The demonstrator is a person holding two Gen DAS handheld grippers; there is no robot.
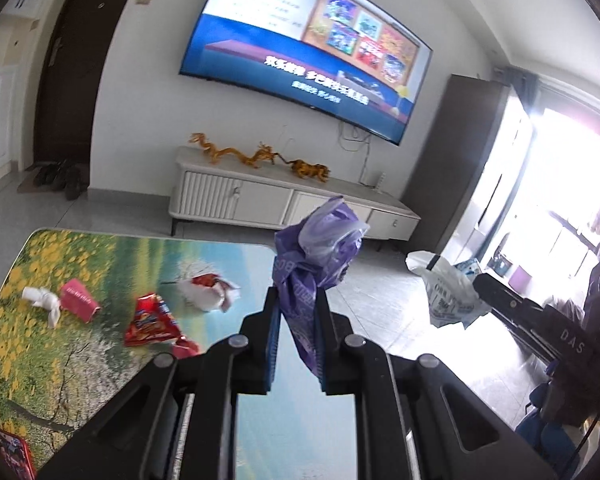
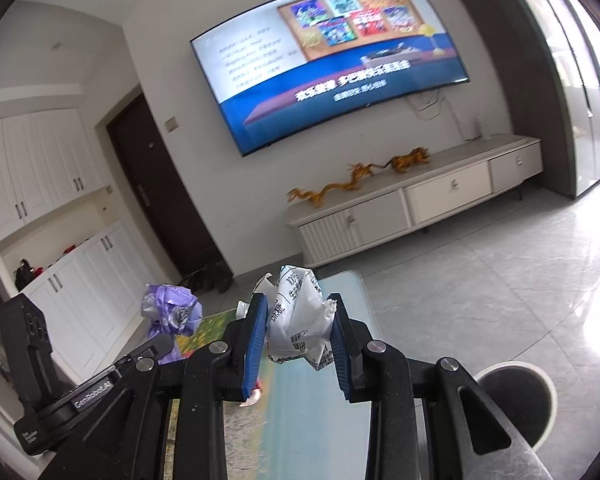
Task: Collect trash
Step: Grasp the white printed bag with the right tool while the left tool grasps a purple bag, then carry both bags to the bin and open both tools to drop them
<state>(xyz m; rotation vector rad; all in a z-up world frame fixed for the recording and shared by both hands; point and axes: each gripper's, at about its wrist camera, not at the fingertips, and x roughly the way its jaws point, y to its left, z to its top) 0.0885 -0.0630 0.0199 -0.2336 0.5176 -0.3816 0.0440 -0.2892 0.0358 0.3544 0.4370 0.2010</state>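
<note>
The purple bag [image 1: 318, 264] was pinched between the blue pads of the left gripper [image 1: 297, 300], whose jaws stood nearly shut on its twisted lower part; the crumpled top bulged above the fingertips, off the table [image 1: 236, 256] and above its far right corner. The same bag [image 2: 171, 312] showed in the right wrist view, left of the right gripper [image 2: 299, 312], held by the left tool.

The white bag [image 2: 298, 320], printed with dark text, was clamped in the right gripper, jaws narrowed on the crushed plastic, which spilled out above and below the pads. In the left wrist view it [image 1: 448, 292] hung off the table's right edge, over the floor [image 1: 400, 280], with the right tool [image 1: 516, 312] behind it.

More litter lay on the table, which was covered with a landscape print: a red snack pack [image 1: 152, 322] near the middle, a white and red wrapper [image 1: 210, 290] beyond it, a pink box [image 1: 80, 300] toward the left edge and a knotted white tissue [image 1: 44, 304] just left of the box. A red item [image 1: 12, 452] sat at the near left corner, partly cut off.

Beyond the table stood a white cabinet [image 1: 284, 200] against the wall, carrying a golden dragon [image 1: 236, 154]. A lit TV [image 1: 308, 48] hung above it. Shoes [image 1: 60, 180] sat by a dark door [image 1: 76, 64]. A round black bin [image 2: 516, 404] with a pale rim stood on the floor at the right gripper's lower right.
</note>
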